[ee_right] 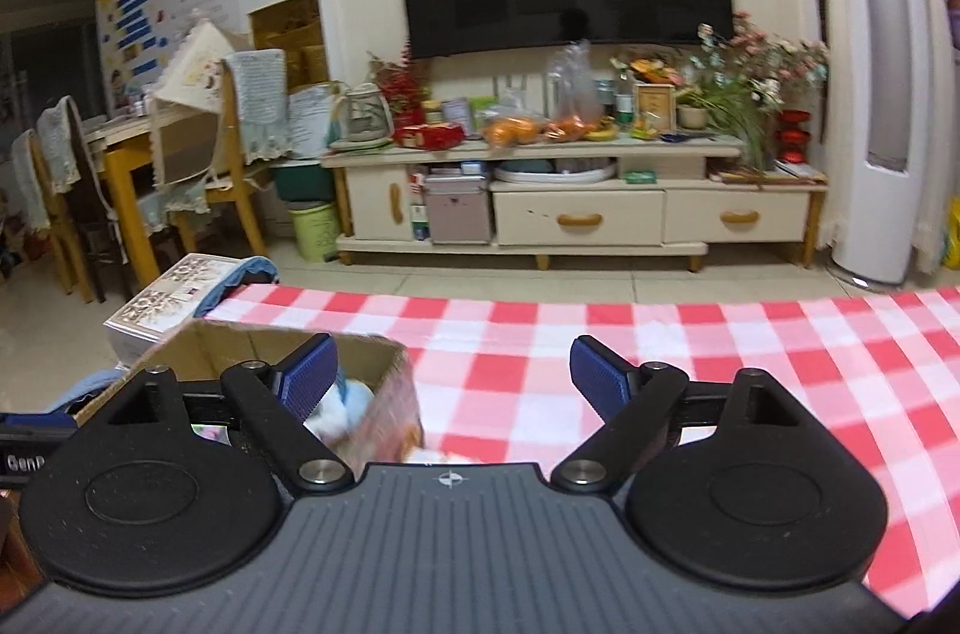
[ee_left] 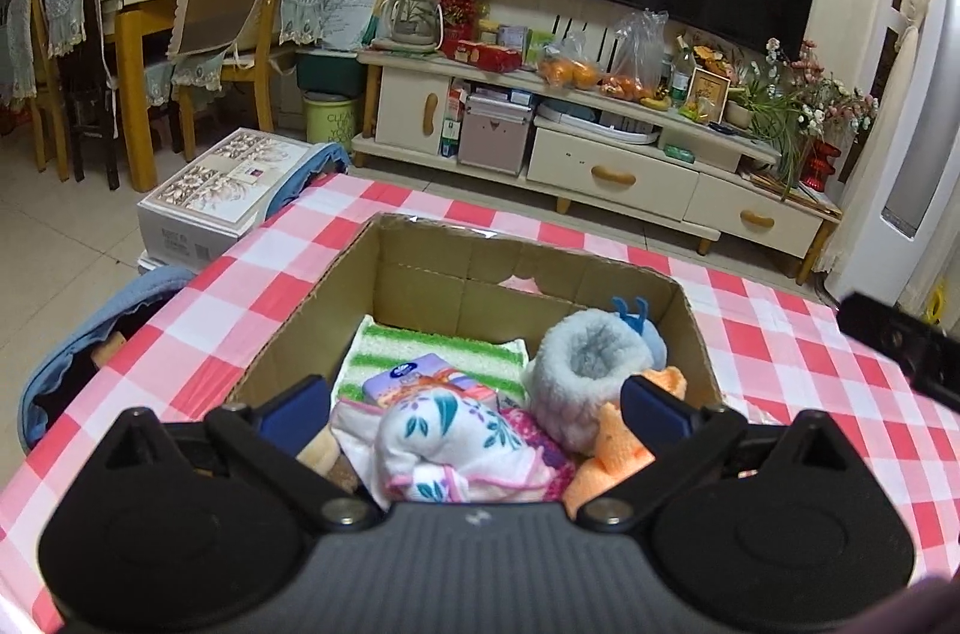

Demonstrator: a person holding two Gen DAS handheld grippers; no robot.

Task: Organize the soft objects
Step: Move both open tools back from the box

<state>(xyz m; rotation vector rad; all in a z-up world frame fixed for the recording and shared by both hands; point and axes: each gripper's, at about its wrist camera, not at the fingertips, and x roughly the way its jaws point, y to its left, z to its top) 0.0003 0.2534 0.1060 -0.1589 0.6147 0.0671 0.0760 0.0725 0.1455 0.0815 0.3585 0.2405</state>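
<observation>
Left wrist view: my left tongs point(ee_left: 474, 409) gape wide, gripping nothing, over the cardboard box point(ee_left: 414, 274) on the desk point(ee_left: 780, 352), where the floral cloth point(ee_left: 456, 436), grey slipper point(ee_left: 588, 370) and orange plush point(ee_left: 624, 445) lie heaped. Dipping could snag that loose cloth. Right wrist view: right tongs point(ee_right: 450, 382), wide and empty, above bare checks; the box's contents are blurred.
</observation>
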